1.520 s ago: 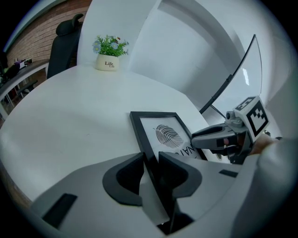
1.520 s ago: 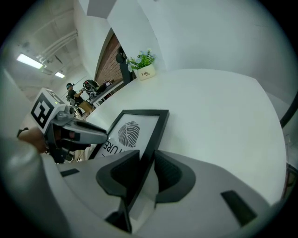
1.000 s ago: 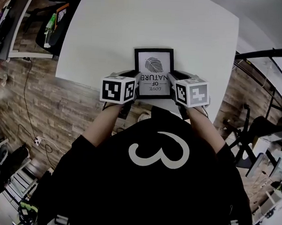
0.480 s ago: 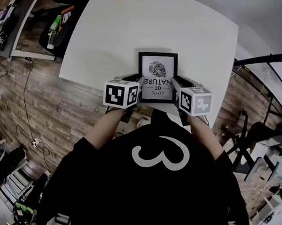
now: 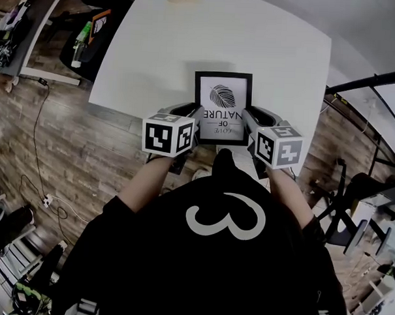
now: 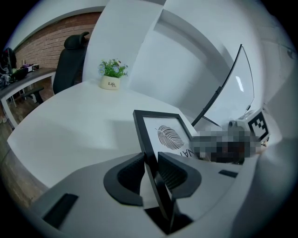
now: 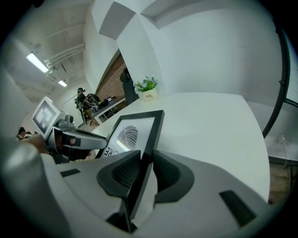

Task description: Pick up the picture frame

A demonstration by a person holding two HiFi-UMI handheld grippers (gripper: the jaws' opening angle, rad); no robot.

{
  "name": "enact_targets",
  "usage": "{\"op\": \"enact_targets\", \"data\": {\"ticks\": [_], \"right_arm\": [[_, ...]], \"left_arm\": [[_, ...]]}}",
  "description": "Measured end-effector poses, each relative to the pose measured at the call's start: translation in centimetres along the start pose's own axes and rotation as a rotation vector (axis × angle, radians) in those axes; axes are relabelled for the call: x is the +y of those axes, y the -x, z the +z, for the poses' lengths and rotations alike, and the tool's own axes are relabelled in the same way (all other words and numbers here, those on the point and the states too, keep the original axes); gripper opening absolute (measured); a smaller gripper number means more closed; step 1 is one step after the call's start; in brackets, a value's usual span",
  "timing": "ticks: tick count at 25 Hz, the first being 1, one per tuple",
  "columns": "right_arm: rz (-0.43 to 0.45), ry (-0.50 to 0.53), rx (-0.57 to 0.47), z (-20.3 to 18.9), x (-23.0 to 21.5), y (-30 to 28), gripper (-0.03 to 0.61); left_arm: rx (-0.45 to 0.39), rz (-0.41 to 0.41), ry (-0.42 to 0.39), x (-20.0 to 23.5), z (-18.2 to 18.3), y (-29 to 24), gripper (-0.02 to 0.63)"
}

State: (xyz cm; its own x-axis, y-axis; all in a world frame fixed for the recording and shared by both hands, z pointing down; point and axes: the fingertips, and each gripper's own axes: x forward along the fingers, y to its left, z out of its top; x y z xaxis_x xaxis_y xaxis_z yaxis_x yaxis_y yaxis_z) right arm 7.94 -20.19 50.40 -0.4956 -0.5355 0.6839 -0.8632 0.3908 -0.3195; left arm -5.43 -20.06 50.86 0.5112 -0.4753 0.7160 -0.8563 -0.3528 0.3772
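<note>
All 3 views are bright, lit evenly from overhead. In the right gripper view 2 strip lights (image 7: 37, 60) glow on the ceiling, and a pale glare lies on the glass of the frame (image 7: 129, 135). The white table (image 5: 163, 47) is almost washed out, while the floor (image 5: 47, 147) beside it is dimmer. In the left gripper view the frame throws a faint soft shadow to its left. Fisheye distortion bends the table's edges. Both gripper views go black at the corners, and their nearest parts look soft.
</note>
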Motion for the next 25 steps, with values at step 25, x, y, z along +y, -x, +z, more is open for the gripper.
{"op": "enact_targets", "data": {"ticks": [25], "right_arm": [[0.041,0.1,-0.258,4.6,7.3,10.0,0.101]], "left_arm": [[-0.259,-0.025,-0.132,-4.8,3.6,12.1,0.098]]}}
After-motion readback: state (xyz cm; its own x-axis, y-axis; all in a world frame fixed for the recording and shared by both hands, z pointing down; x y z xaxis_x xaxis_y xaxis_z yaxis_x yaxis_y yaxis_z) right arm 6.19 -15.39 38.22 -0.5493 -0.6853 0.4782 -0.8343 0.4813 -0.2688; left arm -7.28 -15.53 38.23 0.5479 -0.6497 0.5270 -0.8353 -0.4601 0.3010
